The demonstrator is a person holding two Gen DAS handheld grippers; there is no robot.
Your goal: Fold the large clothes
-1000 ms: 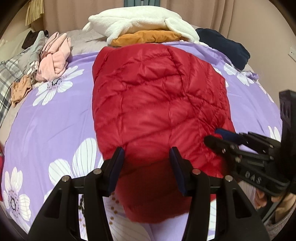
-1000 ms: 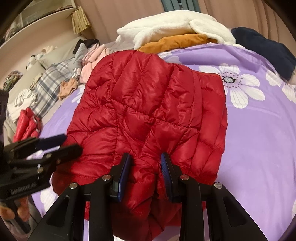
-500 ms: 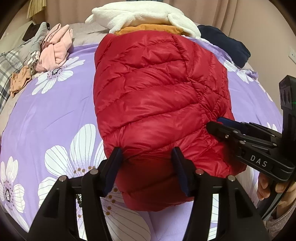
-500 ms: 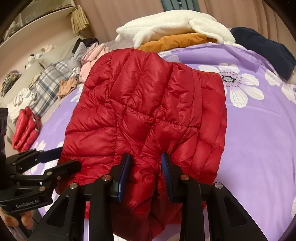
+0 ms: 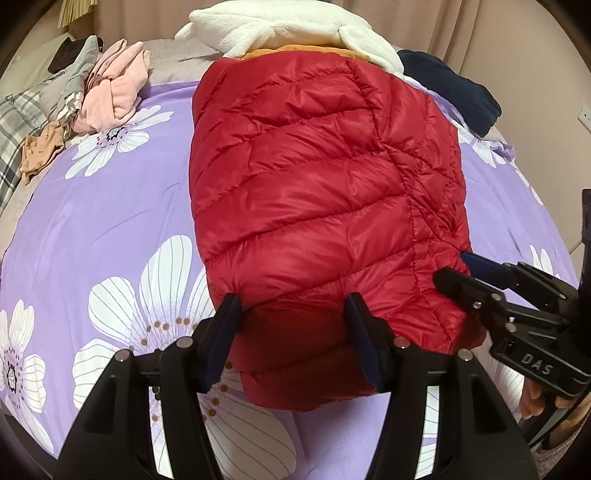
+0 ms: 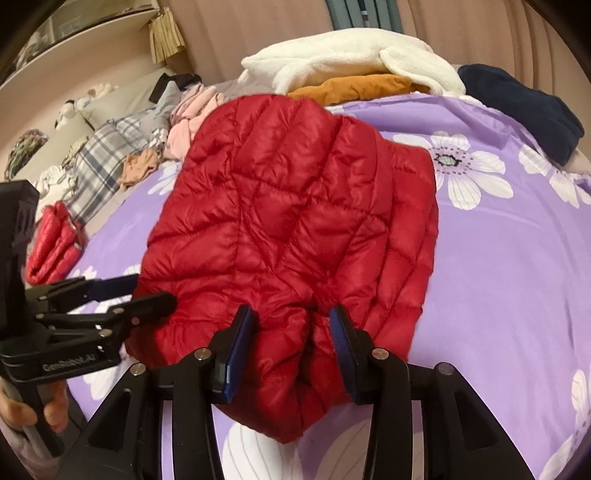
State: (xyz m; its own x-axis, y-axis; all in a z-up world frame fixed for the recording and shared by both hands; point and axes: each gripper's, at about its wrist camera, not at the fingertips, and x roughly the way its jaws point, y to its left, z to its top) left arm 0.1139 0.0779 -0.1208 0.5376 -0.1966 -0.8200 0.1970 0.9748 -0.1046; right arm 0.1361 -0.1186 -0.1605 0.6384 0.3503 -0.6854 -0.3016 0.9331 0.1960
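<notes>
A red quilted down jacket (image 5: 317, 206) lies folded into a long bundle down the middle of the bed (image 5: 110, 206), on a purple flowered cover, its far end near a heap of white and orange clothes (image 5: 295, 33). The left hand-held gripper (image 5: 291, 343) has its jaws spread wide around the near left corner of the bundle; whether the pads (image 5: 225, 332) are pressing the fabric or only straddling it cannot be told. The right hand-held gripper (image 6: 291, 343) sits at the near right corner with its jaws partly closed on a bunched handful of the puffy shell, which bulges out between the blue pads (image 6: 240, 350). The jacket looks light, soft and springy, and its glossy shell is probably slippery, so a shallow pinch may slide off and a fold may puff back open once let go. A safer hold would likely be deep on the near hem, gathering all the layers together at both corners, so the end lifts evenly for the next fold. Pink (image 5: 114, 88) and plaid clothes (image 6: 99, 155) lie well apart at the left edge of the bed.
</notes>
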